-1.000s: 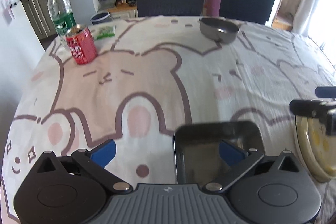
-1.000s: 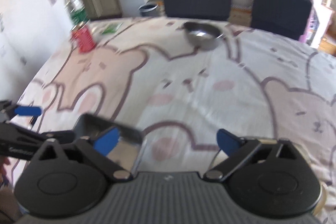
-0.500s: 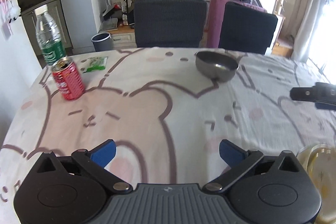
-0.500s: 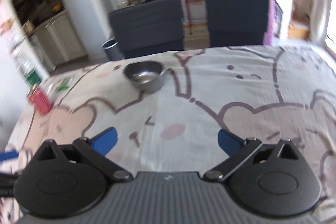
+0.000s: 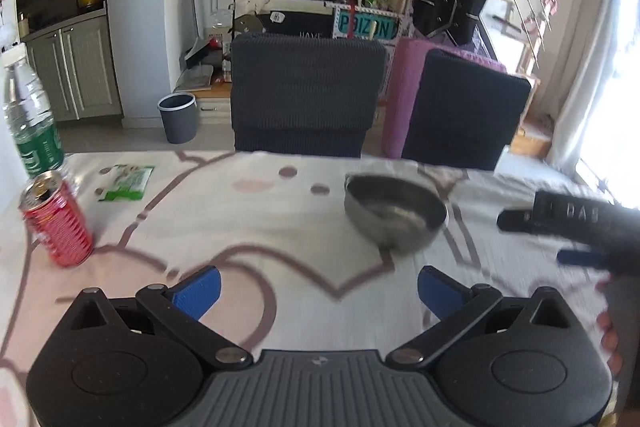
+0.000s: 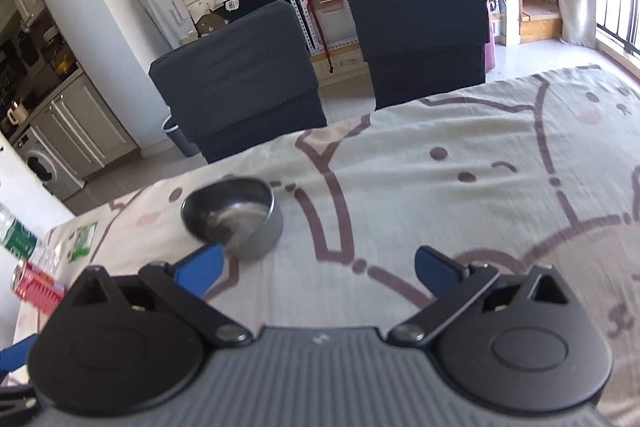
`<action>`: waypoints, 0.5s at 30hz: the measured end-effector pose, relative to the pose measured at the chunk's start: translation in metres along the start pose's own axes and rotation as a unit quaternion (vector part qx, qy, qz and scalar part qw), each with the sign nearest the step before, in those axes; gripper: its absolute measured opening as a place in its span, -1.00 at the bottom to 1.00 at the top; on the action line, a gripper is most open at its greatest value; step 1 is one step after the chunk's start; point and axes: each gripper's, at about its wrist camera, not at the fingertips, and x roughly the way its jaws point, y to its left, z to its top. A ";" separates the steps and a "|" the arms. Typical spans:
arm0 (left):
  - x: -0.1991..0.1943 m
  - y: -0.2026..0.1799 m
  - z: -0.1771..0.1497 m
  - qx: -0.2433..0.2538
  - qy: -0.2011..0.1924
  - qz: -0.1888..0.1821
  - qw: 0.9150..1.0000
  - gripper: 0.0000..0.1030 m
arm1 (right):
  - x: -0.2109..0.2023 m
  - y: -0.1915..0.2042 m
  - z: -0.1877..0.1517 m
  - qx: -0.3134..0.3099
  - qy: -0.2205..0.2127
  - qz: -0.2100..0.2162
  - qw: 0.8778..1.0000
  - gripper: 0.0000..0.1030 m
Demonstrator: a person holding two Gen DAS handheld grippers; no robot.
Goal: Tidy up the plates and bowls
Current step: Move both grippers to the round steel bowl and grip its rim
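The left gripper (image 5: 318, 285) is spread wide and holds nothing. The right gripper (image 6: 318, 267) is likewise wide apart and empty. The steel bowl (image 5: 394, 213) sits upright on the patterned tablecloth (image 5: 248, 211), right of frame centre in the left wrist view. The red can (image 5: 56, 221) stands at the left edge, well apart from the bowl.
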 end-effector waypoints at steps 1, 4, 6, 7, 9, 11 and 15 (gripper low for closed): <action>0.007 0.001 0.003 -0.009 -0.001 -0.003 1.000 1.00 | 0.005 -0.001 0.002 0.008 0.002 0.005 1.000 0.98; 0.027 0.004 0.011 -0.038 0.001 -0.016 0.999 1.00 | 0.023 -0.006 0.006 0.044 0.006 0.041 0.998 0.78; 0.039 0.005 0.015 -0.050 0.001 -0.025 0.998 1.00 | 0.035 -0.007 0.008 0.065 0.012 0.059 0.996 0.70; 0.042 0.004 0.016 -0.052 -0.001 -0.029 0.998 0.99 | 0.041 -0.007 0.008 0.071 0.013 0.071 0.995 0.60; 0.050 0.004 0.017 -0.057 -0.004 -0.038 0.998 0.97 | 0.049 -0.004 0.009 0.072 0.014 0.081 0.994 0.39; 0.055 0.004 0.017 -0.067 -0.007 -0.044 0.997 0.91 | 0.059 -0.001 0.011 0.073 0.016 0.086 0.994 0.24; 0.062 0.010 0.015 -0.096 -0.011 -0.056 0.994 0.76 | 0.080 0.010 0.010 0.068 0.037 0.101 0.992 -0.13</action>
